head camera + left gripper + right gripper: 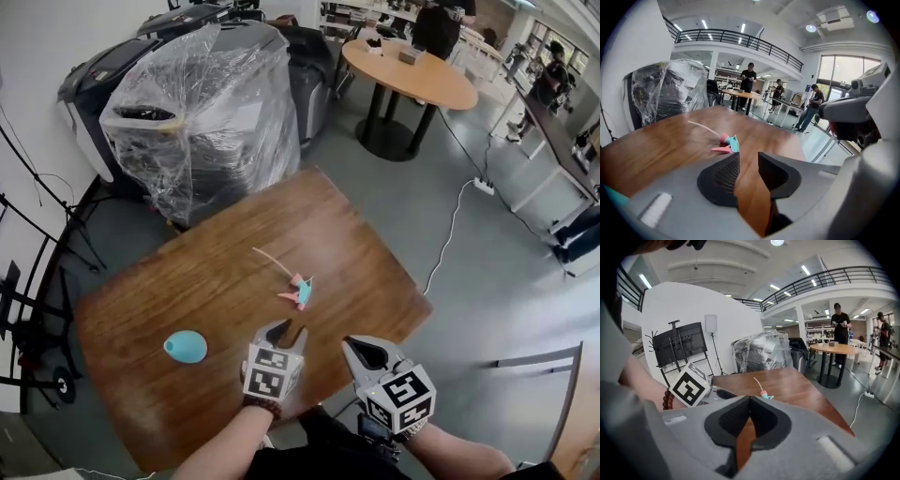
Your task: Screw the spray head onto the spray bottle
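The spray head, pink and teal with a long pale tube, lies near the middle of the brown wooden table. The teal spray bottle lies on its side at the table's front left. My left gripper hovers just short of the spray head, jaws a narrow gap apart with nothing between them. In the left gripper view the spray head lies just beyond the left gripper. My right gripper is shut and empty near the table's front edge. In the right gripper view the spray head lies past the right gripper.
A plastic-wrapped pile stands behind the table. A round wooden table is at the back right, with people beyond it. A white cable runs over the floor on the right. Black stands are at the left.
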A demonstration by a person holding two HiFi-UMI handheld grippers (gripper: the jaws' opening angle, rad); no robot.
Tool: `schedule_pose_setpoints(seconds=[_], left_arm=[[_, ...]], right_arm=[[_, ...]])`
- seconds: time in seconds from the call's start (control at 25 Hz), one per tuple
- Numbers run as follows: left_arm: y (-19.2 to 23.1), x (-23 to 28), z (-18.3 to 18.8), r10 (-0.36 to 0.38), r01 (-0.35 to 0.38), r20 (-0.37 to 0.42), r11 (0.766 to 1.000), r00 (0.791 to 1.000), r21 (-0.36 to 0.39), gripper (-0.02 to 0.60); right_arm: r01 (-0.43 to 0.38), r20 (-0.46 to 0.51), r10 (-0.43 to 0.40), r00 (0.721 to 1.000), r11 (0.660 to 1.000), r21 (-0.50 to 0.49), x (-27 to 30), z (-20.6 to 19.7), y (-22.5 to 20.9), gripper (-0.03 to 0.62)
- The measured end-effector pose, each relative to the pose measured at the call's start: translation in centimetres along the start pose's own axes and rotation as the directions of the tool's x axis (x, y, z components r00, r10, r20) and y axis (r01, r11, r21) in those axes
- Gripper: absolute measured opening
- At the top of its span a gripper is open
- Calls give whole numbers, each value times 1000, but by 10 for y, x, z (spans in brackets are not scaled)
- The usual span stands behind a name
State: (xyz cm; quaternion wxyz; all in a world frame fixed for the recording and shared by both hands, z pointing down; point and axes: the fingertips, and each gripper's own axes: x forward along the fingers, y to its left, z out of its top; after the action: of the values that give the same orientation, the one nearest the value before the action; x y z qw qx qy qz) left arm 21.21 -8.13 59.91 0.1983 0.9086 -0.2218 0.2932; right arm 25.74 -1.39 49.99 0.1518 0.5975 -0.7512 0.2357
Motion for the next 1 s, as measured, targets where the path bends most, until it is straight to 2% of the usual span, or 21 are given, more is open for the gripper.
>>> schedule_pose_setpoints(seconds=[0.28,0.52,0.68,0.76,1.0], left_arm=[[26,51,-9,79,-80,-89,997,993,-8,141],[34,69,-18,116,-118,-137,993,984,-4,139],[36,74,-25,132,-135,-178,991,975,-4,112],[36,76,-25,129,-132,-177,991,976,-4,75],[31,67,-13,97,-99,-139,995,985,-3,69]], right_arm=[[-45,-33,45,998,999,-4,18,2,-29,-9],[-69,-43,70,997,998,12,28,0,-41,-9],[-77,-47,77,996,997,9,30,1,-44,-9],[-80,-47,80,996,997,1,30,3,-44,-9],[-90,-44,89,995,996,-24,25,8,-35,-9]])
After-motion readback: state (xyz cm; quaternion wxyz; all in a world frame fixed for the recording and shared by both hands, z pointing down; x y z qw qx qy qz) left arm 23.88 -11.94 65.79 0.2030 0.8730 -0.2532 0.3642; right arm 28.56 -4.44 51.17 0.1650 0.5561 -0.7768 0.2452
